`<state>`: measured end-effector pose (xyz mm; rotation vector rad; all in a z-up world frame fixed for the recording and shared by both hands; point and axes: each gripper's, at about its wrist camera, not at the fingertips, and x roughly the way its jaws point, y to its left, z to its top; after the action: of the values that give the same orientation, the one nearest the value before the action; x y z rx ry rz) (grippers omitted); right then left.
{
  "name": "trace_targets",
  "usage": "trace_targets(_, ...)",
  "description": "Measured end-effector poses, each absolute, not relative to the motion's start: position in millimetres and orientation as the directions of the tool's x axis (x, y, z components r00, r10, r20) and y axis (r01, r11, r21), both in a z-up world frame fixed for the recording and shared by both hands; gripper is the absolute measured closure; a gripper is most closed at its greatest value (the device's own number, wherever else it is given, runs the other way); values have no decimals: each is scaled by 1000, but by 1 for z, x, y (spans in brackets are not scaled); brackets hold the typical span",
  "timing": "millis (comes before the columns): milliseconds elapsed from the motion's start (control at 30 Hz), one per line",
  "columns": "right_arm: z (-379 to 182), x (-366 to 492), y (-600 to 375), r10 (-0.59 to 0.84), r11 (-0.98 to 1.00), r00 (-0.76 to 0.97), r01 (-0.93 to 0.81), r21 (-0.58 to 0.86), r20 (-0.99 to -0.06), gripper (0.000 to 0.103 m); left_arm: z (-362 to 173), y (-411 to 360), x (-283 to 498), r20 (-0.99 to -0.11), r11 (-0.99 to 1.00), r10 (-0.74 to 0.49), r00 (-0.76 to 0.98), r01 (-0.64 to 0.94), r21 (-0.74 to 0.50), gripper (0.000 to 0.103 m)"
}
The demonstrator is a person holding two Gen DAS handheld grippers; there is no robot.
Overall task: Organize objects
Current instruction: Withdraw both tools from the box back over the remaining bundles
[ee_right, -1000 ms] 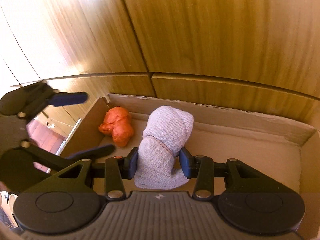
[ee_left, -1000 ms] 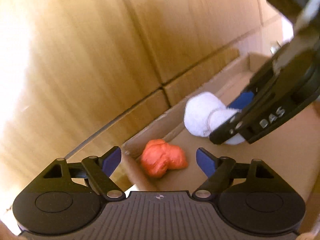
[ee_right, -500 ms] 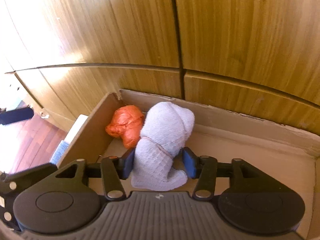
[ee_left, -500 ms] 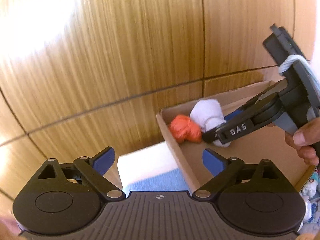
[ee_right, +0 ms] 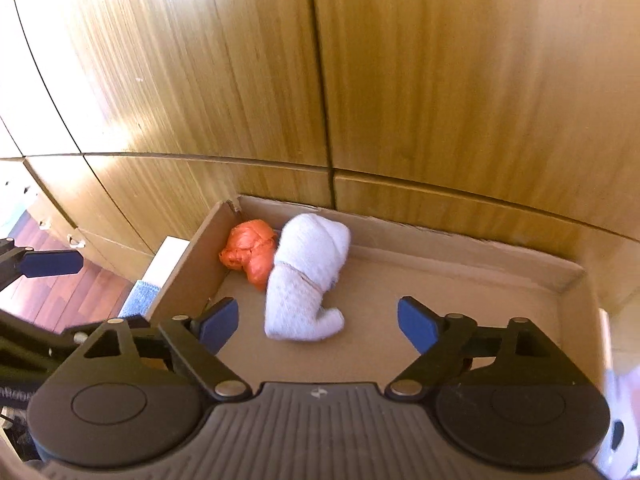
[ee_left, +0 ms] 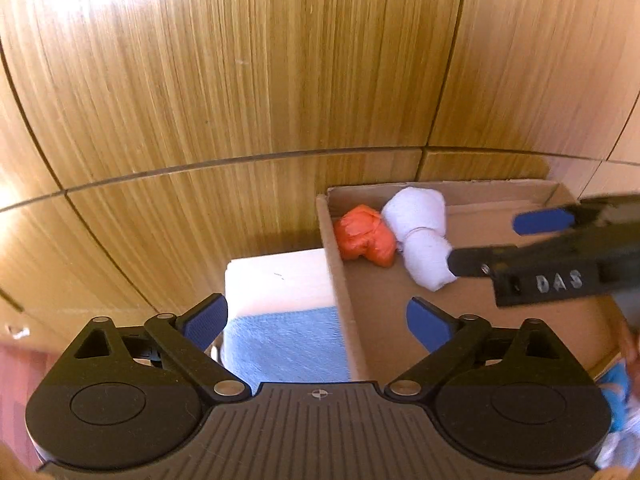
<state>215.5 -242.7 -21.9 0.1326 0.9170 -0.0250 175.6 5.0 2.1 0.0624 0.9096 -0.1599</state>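
Two bundles down in box (ee_right: 440, 344) at 11 o'clock: white sock roll (ee_right: 306, 280) touching orange bundle (ee_right: 250, 254). Right gripper (ee_right: 318, 320) and left gripper (ee_left: 316, 322) wide apart, holding nothing. Could bump roll sideways if dipped low.

Cardboard box (ee_right: 440, 256): plain brown corrugated board, matt, torn fibrous edge at one corner.
White bundle (ee_right: 306, 280): knitted cloth, soft, textured weave.
Orange bundle (ee_right: 250, 252): crinkled material with slight sheen.
Cabinet panels (ee_right: 440, 80): wood veneer, straight grain, satin gloss.
Right gripper (ee_right: 318, 322): matt black plastic, ribbed body, bright metal pivot pins, blue pads (ee_right: 416, 322).
Towel (ee_left: 284, 344): blue cloth, fine nap.
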Motion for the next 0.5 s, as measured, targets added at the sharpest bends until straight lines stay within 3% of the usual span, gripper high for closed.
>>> trace_targets(500, 9, 132, -250, -19, 968, 665, 198, 151, -746, 11, 49, -9, 110, -760, 982, -100, 642, 185, 27, 1)
